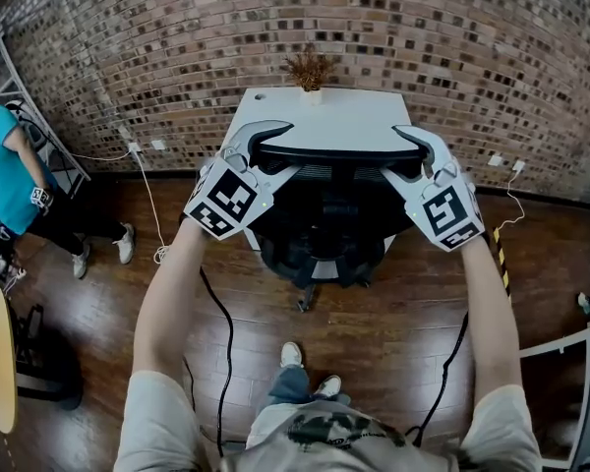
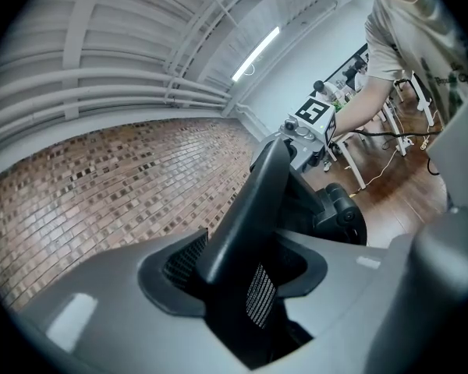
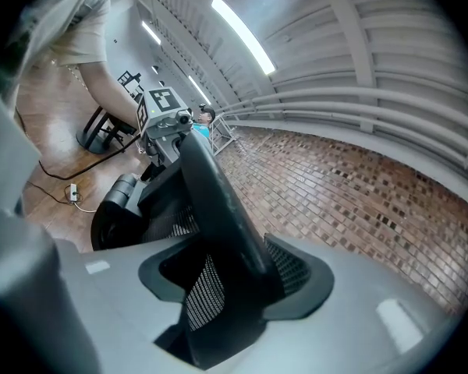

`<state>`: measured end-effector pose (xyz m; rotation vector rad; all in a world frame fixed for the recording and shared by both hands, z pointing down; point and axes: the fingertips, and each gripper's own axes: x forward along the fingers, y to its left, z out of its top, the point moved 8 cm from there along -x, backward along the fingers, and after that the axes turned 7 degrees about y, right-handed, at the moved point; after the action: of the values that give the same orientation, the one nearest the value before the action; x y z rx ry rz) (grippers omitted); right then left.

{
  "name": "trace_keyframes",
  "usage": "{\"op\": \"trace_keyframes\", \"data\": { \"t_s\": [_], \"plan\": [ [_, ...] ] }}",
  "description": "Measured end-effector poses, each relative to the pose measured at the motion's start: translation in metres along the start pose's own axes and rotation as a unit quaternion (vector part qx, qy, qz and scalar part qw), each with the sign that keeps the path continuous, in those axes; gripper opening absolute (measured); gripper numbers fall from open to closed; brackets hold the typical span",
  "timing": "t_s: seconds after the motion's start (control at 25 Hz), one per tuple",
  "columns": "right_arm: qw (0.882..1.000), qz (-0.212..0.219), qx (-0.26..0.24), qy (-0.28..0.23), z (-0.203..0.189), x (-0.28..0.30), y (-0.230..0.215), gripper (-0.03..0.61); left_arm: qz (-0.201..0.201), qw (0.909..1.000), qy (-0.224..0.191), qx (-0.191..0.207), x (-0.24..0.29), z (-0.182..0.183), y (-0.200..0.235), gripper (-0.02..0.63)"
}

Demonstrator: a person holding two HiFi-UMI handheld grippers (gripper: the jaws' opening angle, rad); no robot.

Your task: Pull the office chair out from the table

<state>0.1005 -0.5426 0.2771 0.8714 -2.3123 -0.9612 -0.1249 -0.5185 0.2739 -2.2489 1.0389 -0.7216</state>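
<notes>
Here, the left tool (image 1: 273, 149) is seen clamped on the left end of the top rail (image 1: 334, 152) of the office chair (image 1: 320, 219), with the rail pinched between its jaws. The chair's back is spanned between the two tools, and the white tabletop (image 1: 324, 114) lies just beyond them. The rail's right end is gripped likewise by the right tool (image 1: 401, 153).

You face a brick wall (image 1: 492, 57) running the full width. Underfoot, dark wood floor (image 1: 374, 332) (cables (image 1: 149, 200) trail across it). A metal rack (image 1: 39, 116) stands at your left; strip lights (image 3: 242, 33) line the white ceiling (image 3: 359, 45).
</notes>
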Motion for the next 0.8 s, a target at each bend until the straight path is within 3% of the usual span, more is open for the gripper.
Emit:
{"op": "trace_keyframes", "data": {
  "t_s": [0.8],
  "plan": [
    [1.0,-0.006,0.02,0.022,0.02,-0.075,0.036,0.229,-0.026,0.9995,-0.013,0.014,-0.052,0.032,-0.062,0.195]
  ]
}}
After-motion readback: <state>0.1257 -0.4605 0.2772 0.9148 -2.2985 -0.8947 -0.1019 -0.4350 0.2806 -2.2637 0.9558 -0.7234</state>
